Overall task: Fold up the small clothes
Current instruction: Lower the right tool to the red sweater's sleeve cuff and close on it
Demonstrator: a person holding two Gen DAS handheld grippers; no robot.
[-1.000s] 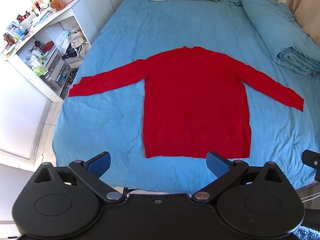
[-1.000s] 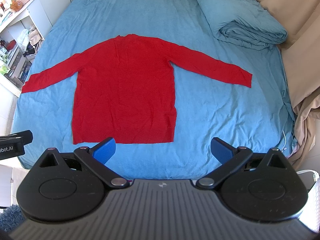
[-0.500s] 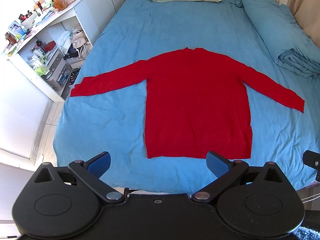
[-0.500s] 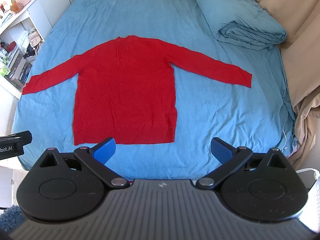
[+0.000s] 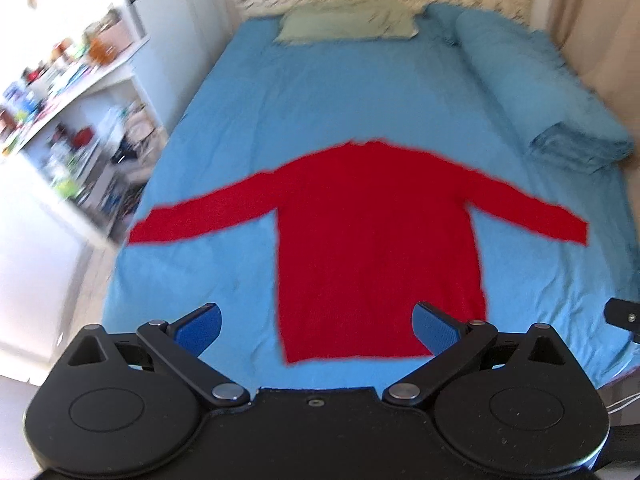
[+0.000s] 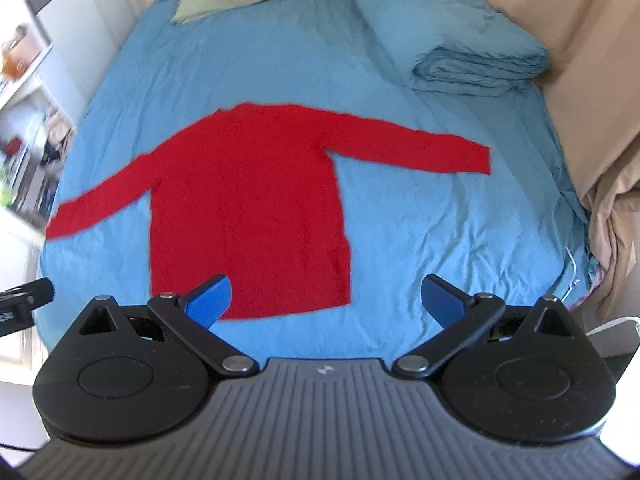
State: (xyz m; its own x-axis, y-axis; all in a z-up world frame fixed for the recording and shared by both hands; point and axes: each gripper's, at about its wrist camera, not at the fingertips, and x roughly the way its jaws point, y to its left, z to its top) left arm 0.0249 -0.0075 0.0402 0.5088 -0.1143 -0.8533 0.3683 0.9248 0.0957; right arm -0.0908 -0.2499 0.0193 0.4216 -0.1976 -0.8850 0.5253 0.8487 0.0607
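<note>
Both views have tilted up since the frame a second ago: the headboard now shows beyond the pillow, and the red sweater (image 5: 376,248) sits lower in both views, its hem near the fingertips. The sweater itself has not shifted.

Red sweater: lies flat on the blue bed sheet (image 5: 328,100), front or back up I cannot tell, both long sleeves spread out sideways, neckline away from the cameras, hem straight. Fine knit, matte; ribbed band just visible along the hem in the right wrist view (image 6: 248,208). No folds made.

Left gripper (image 5: 316,326): jaws spread wide, nothing between them, blue textured pads, above the near edge of the sheet just short of the sweater's hem. Right gripper (image 6: 326,296): likewise spread wide and empty, one blue pad overlapping the hem in the view; contact cannot be told.

Beyond the sweater's right sleeve: a folded blue duvet (image 6: 476,60), thick, soft, creased in layers. Beyond the neckline: a pale green pillow (image 5: 348,26), flat and rectangular. Beyond the left sleeve, off the bed: a white open shelf unit (image 5: 68,120), compartments crammed with small bottles, boxes and bags, too blurred to name. Beige curtain (image 6: 580,40) beyond the duvet.
</note>
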